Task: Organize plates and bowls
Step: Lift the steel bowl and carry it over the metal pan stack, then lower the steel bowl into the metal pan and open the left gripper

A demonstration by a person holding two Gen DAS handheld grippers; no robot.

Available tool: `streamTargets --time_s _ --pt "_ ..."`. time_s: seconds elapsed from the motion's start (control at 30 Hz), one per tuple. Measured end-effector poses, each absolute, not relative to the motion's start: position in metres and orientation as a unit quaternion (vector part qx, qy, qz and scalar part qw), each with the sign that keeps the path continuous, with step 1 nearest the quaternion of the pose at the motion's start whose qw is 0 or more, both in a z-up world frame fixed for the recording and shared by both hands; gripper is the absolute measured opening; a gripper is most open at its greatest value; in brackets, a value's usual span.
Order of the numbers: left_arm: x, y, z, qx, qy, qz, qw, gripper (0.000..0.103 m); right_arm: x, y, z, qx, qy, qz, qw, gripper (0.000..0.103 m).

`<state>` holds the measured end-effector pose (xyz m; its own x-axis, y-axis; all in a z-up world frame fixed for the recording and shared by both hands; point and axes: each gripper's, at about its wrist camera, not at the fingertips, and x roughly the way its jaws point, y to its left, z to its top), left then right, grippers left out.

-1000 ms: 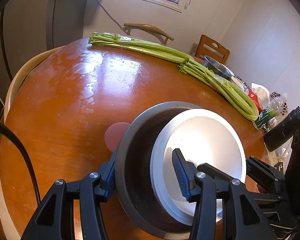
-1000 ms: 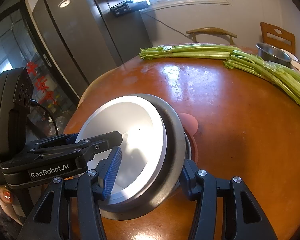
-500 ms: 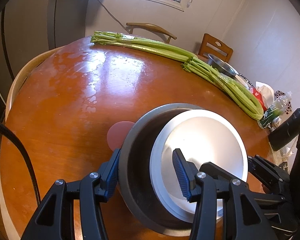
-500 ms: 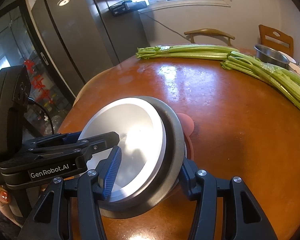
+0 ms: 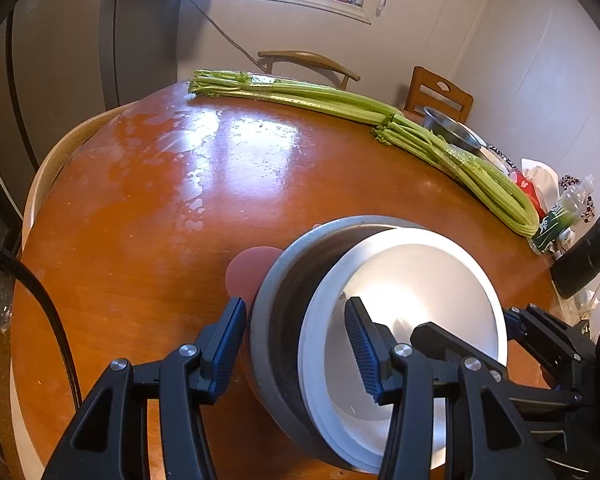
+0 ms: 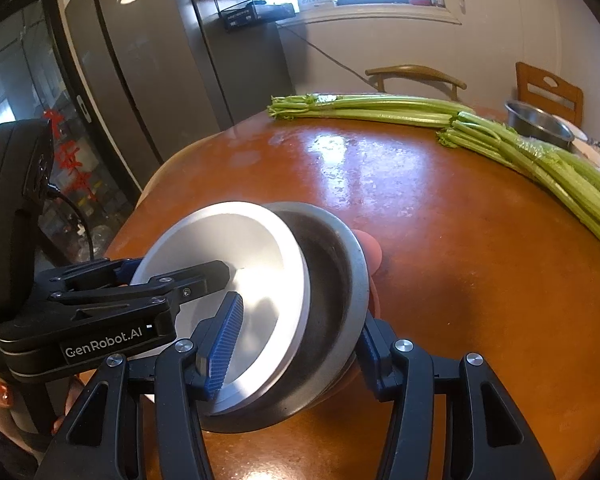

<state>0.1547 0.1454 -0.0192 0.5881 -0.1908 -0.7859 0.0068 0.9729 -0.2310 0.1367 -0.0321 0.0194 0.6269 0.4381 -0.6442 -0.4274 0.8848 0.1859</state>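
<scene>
— Two dishes are already one inside the other: a white bowl [image 5: 416, 292] sits tipped in a bigger grey metal bowl [image 5: 276, 280], near the close edge of the round brown table [image 5: 148, 216].

— So is the tidying done?

— I don't think so. One more metal bowl [image 6: 538, 124] waits at the far right, behind the long celery [image 6: 500, 136]. Something white peeks out beside it, maybe a plate, but I can't tell. A pink round thing [image 5: 246, 276] lies flat on the table, touching the grey bowl on its left. My guess is about half the job is left.

— Where are the grabbers?

— Both are at the stack. The left gripper [image 5: 296, 344] reaches over the left rim. One blue finger is outside the grey wall and the other is inside the white bowl. Both rims are between them.

— Is it squeezing?

— The fingers are wide apart. The outside pad looks just off the wall, so I can't tell if it really grips.

— And the other one?

— The right gripper [image 6: 296, 344] comes from the right side. One finger is in the white bowl, the other is under the grey rim on the outside. It looks snug on the rim, so I'd say it holds the stack.
</scene>
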Motion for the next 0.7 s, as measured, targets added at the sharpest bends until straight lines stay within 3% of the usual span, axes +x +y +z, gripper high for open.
streamTargets --time_s 0.7 --pt "0.144 0.150 -0.005 -0.095 0.427 -0.039 0.898 0.052 0.133 -0.034 0.026 -0.006 0.347 0.222 0.911 0.056"
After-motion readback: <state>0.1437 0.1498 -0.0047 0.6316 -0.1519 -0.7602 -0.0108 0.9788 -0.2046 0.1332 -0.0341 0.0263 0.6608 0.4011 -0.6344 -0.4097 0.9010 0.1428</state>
